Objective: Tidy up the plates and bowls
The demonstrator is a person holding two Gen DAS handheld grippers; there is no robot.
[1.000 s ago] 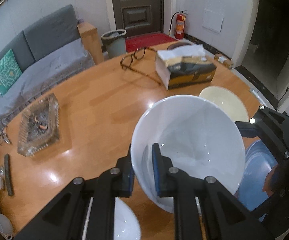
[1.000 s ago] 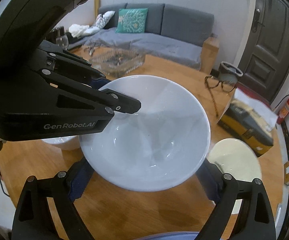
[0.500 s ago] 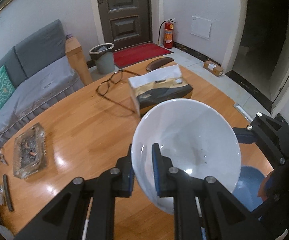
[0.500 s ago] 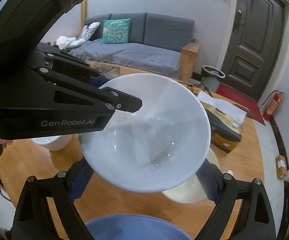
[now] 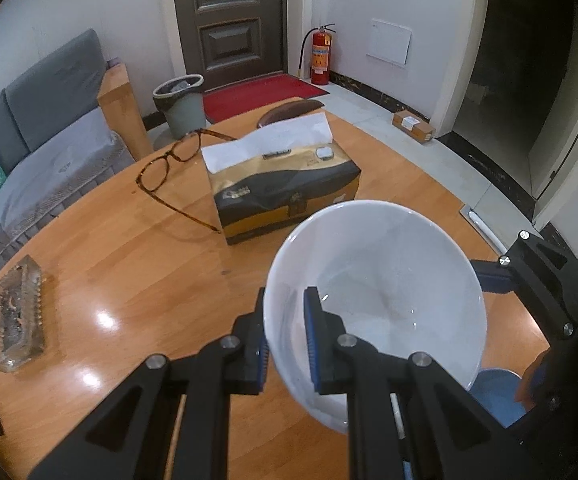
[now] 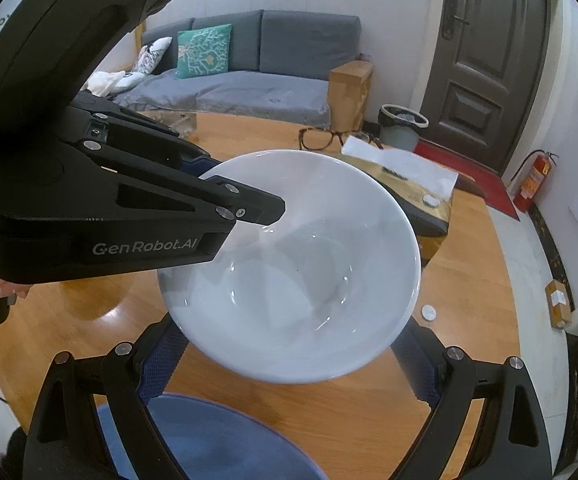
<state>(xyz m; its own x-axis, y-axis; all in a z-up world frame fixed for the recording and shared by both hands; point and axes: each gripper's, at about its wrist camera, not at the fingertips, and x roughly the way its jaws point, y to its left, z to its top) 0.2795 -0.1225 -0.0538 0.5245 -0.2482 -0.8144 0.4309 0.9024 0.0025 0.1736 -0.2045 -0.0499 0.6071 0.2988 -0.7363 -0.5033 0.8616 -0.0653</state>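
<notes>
Left wrist view shows the left gripper (image 5: 287, 338) clamped on the near rim of a white bowl (image 5: 381, 292), one finger inside and one outside, holding it tilted above the wooden bench (image 5: 129, 272). Beyond it lie a tissue box (image 5: 285, 192), a pair of glasses (image 5: 169, 164) and a glass ashtray (image 5: 17, 316). From the right wrist view, the right gripper (image 6: 289, 364) stands wide apart with its pads at either side of the bowl (image 6: 301, 280); whether they press on it cannot be told. A blue plate (image 6: 217, 440) sits below.
</notes>
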